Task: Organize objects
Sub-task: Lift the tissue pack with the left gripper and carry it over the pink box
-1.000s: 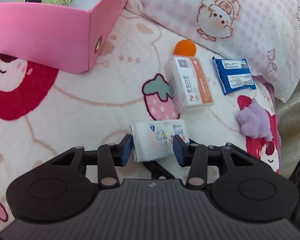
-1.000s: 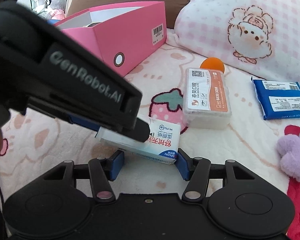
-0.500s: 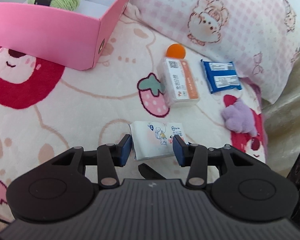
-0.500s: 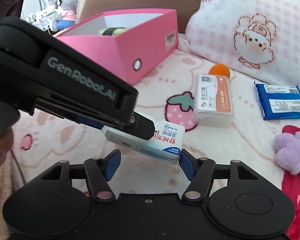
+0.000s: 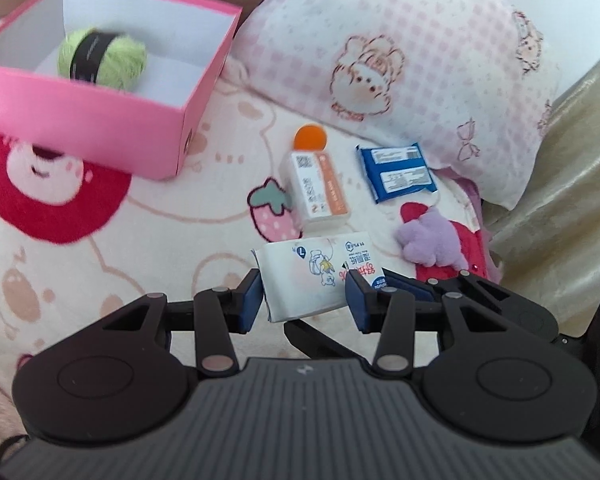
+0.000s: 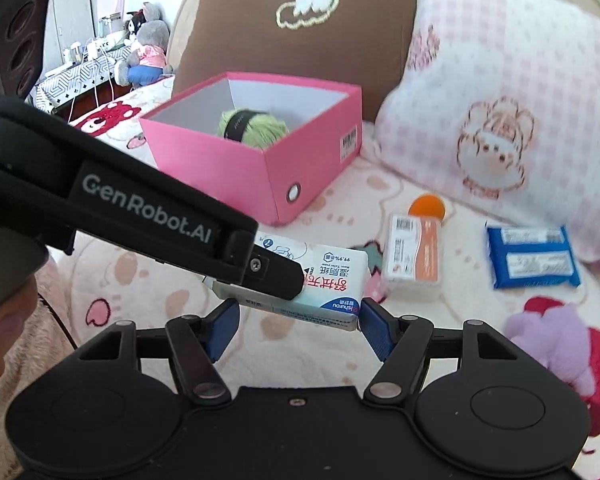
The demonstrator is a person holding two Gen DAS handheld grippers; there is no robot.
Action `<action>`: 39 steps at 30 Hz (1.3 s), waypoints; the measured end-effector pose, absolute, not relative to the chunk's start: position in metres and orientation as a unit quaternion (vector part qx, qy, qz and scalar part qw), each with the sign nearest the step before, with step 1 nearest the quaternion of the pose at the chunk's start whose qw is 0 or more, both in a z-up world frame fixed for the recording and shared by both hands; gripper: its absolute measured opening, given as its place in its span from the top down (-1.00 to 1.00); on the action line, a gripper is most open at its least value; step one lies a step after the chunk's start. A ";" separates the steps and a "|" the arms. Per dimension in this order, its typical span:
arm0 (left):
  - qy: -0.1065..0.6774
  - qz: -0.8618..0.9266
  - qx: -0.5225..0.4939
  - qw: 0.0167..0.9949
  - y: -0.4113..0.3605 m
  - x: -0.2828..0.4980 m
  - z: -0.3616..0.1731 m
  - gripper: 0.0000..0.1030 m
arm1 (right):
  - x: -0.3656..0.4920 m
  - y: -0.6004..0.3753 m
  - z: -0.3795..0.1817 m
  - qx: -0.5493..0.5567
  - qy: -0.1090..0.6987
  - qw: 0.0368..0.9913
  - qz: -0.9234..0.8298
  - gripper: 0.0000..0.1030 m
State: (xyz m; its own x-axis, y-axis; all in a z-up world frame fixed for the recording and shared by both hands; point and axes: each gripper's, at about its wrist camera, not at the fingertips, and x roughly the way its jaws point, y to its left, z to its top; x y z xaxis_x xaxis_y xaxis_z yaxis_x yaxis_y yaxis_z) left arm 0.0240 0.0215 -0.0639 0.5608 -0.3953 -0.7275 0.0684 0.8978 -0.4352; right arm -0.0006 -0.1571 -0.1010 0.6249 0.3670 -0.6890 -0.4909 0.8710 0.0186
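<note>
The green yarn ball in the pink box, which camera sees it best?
The left wrist view: it looks down into the pink box, showing the whole green yarn ball and its black band. In the right wrist view the box's wall hides the bottom of the ball.

One white wet-wipe packet sits between the left tongs' pads. Ahead lie one white-and-orange rectangular case, one round orange ball, one blue foil packet and one purple plush toy. Far left ahead: one pink cardboard box, one green yarn ball.
</note>
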 end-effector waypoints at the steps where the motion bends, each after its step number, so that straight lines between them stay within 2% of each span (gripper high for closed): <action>1: 0.446 -0.135 -0.178 0.867 0.021 0.022 -0.059 0.17 | -0.003 -0.156 -0.097 -0.087 0.357 0.899 0.239 -0.39; 19: 0.416 -0.119 -0.174 0.885 0.046 0.008 -0.005 0.11 | -0.019 -0.125 -0.044 -0.114 0.323 0.905 0.253 -0.40; 39: 0.388 -0.078 -0.188 0.899 0.115 0.057 0.021 0.07 | 0.046 -0.056 -0.022 -0.107 0.324 0.897 0.281 -0.44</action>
State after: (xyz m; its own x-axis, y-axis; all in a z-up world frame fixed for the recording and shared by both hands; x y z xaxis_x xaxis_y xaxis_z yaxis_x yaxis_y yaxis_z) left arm 0.0570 0.1147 0.0207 0.6865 -0.2865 -0.6683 -0.0058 0.9169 -0.3990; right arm 0.0459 -0.0558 -0.0221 0.6320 0.4341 -0.6420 -0.5728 0.8196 -0.0097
